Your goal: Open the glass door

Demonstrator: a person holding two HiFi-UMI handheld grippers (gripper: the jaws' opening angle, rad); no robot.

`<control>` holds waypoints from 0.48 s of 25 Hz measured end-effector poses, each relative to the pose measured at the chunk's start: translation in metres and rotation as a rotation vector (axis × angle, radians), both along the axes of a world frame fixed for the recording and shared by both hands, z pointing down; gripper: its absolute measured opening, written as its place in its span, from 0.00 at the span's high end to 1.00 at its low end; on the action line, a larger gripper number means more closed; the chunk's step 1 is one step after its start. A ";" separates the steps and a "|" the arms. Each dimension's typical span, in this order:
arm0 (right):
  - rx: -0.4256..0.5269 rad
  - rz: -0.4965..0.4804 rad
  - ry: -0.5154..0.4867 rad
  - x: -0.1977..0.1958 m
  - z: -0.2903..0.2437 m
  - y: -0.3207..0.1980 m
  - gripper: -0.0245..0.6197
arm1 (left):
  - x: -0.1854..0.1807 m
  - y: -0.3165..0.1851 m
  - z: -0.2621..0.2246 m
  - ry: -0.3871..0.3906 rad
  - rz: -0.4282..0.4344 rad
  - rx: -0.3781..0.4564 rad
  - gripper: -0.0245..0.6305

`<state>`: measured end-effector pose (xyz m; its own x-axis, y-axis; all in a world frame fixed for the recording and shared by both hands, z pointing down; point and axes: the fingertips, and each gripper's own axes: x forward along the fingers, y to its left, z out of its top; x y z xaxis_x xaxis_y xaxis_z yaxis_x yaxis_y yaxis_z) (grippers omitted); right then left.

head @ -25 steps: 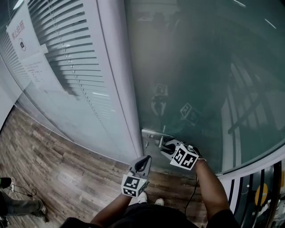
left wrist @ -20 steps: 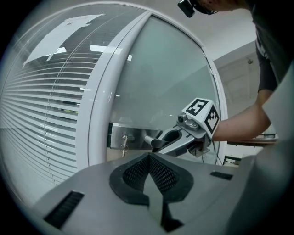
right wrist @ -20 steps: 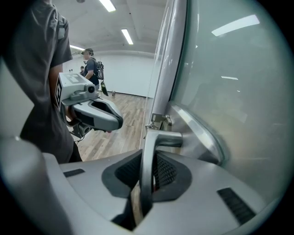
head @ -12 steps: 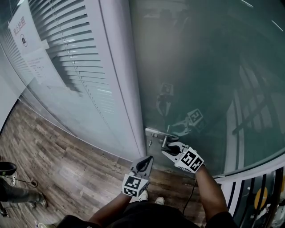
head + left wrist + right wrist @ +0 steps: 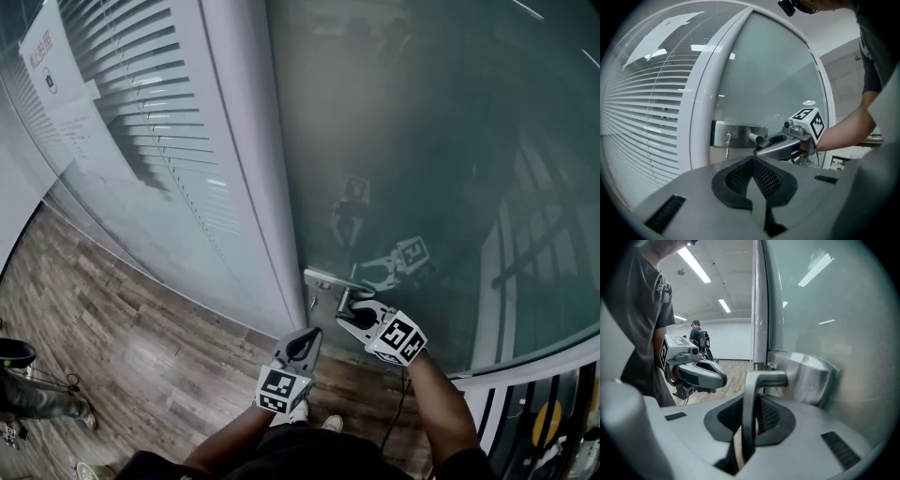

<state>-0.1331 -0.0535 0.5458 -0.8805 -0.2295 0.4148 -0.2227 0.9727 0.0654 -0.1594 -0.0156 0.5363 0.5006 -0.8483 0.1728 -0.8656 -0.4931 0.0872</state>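
The frosted glass door has a metal lock plate with a lever handle at its left edge. My right gripper is shut on that lever. In the right gripper view the lever runs down between the jaws of the right gripper, out from the lock plate. My left gripper hangs just left of and below the handle, shut and holding nothing. From the left gripper I see a key in the plate.
A white frame post stands left of the door, beside a glass panel with blinds and a paper notice. Wooden floor lies below. A person's legs show at lower left, a railing at lower right.
The right gripper has turned about the handle with the lever between its jaws, staying in place. The left gripper has hardly moved.
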 end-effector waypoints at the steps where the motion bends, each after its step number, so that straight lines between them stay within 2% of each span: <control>1: 0.002 0.004 0.000 0.000 0.000 -0.002 0.87 | 0.000 0.000 -0.001 -0.002 -0.001 0.002 0.96; 12: 0.008 0.049 0.014 0.006 0.001 -0.031 0.87 | 0.011 -0.006 -0.004 -0.011 -0.062 0.011 0.96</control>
<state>-0.1276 -0.0846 0.5470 -0.8625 -0.2753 0.4247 -0.2690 0.9601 0.0761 -0.1487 -0.0218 0.5322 0.4448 -0.8797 0.1681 -0.8956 -0.4390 0.0723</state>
